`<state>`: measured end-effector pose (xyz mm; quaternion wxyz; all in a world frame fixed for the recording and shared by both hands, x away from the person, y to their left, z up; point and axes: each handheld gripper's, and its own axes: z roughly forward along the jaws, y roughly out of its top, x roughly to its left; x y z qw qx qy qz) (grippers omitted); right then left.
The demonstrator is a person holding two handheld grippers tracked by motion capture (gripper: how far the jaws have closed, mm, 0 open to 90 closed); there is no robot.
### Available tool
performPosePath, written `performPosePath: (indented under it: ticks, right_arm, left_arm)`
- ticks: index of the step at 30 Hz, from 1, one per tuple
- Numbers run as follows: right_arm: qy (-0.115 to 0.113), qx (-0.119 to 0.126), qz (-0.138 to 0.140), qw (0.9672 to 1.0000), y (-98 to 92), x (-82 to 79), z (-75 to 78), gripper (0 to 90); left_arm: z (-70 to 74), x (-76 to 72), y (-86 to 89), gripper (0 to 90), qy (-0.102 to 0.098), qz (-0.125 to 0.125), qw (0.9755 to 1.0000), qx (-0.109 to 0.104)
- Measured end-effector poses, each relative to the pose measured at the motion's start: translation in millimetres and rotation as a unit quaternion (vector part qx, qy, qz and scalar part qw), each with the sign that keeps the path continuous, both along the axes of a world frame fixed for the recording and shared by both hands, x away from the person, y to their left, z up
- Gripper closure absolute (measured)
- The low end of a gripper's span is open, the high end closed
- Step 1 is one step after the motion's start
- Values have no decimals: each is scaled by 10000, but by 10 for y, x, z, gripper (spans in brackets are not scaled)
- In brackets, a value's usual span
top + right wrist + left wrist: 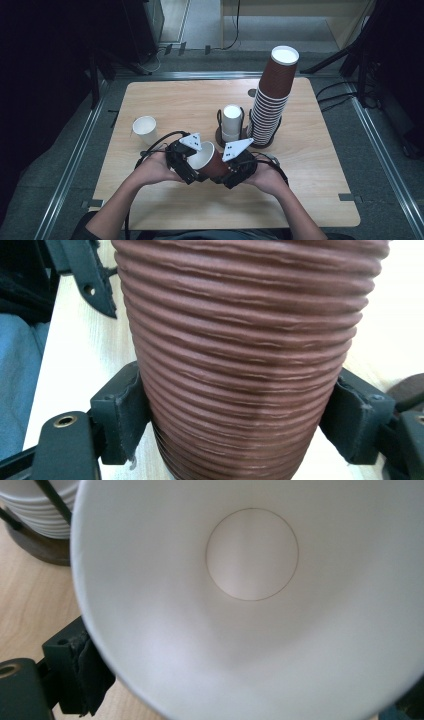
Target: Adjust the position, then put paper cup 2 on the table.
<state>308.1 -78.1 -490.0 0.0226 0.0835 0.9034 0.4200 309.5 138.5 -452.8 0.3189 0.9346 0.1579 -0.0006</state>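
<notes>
Both claws meet at one brown cup (209, 161), tipped on its side above the counter (160, 100). Right claw (240, 422) clamps its ribbed wall; left claw (186, 162) sits at the rim, jaws spread, grip unclear.

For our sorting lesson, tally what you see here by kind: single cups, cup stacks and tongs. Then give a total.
Single cups: 2 (white cup, brown cup)
Cup stacks: 2 (tall stack, short stack)
Tongs: 2 (left tongs, right tongs)
Total: 6
</notes>
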Motion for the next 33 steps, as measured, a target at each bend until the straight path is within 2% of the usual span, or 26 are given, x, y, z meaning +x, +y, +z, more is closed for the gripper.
performPosePath:
  ticks: [1, 2, 4, 8, 17, 20, 24, 27, 33]
  right_arm:
    - [-27, 18, -15, 10000, -12, 5, 8, 219]
    - [53, 27, -44, 10000, -23, 0, 17, 218]
    - [-53, 85, -87, 9999, -48, 15, 34, 218]
    - [-3, 148, -197, 9997, -103, 29, 69, 218]
    - [-74, 318, -348, 9989, -196, 56, 123, 218]
    - [-102, 365, -381, 9986, -222, 68, 137, 218]
    - [-100, 441, -462, 9979, -247, 74, 150, 218]
    - [-90, 551, -518, 9971, -264, 87, 155, 218]
    - [-64, 672, -565, 9961, -286, 93, 170, 218]
  left_arm:
    - [3, 1, 9, 25, -29, 19, 10000, -14]
    - [6, 2, 19, 25, -33, 51, 10000, -41]
    - [8, 5, 37, 25, -36, 96, 9999, -122]
    - [27, 18, 73, 24, -44, 165, 9996, -219]
    - [38, 39, 138, 25, -67, 315, 9987, -386]
    - [38, 51, 168, 25, -76, 358, 9980, -506]
    - [46, 72, 215, 25, -52, 470, 9962, -730]
    - [62, 83, 252, 24, -10, 562, 9933, -1009]
    - [98, 90, 260, 5, -21, 615, 9902, -1252]
